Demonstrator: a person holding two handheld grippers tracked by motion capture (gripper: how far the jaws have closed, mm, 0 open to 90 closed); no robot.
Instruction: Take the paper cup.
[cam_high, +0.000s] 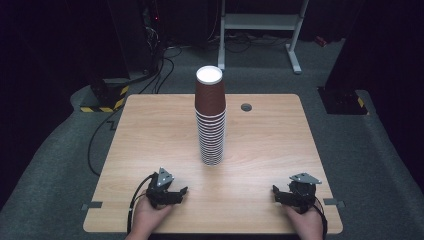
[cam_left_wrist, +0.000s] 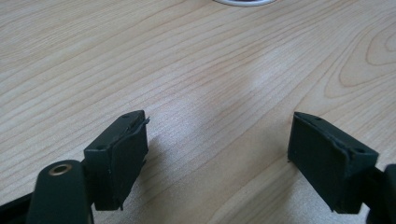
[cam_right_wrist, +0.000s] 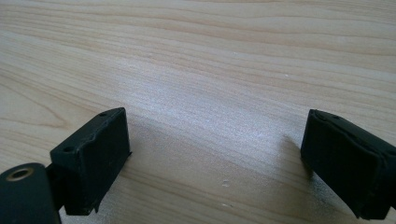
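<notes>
Centrally on the worktop (cam_high: 150, 130) stands one tall stack of paper cups (cam_high: 210, 117), brown-walled and nested upside down so the white base of the top cup faces up; the rims show as tight white bands lower down, too many and too fine to count exactly. It stands upright, a little toward the far side of the middle, well apart from both grippers, probably so either hand can reach it equally. Just right of it, farther back, is one small grey cable port (cam_high: 246, 107). At the near edge, the left gripper (cam_high: 176, 192) rests low on the wood at the left with its jaws spread and nothing between them; the right gripper (cam_high: 280, 194) sits likewise at the right, jaws wide and empty. Both seem parked in a ready pose, facing inward, before any reach for the stack.
</notes>
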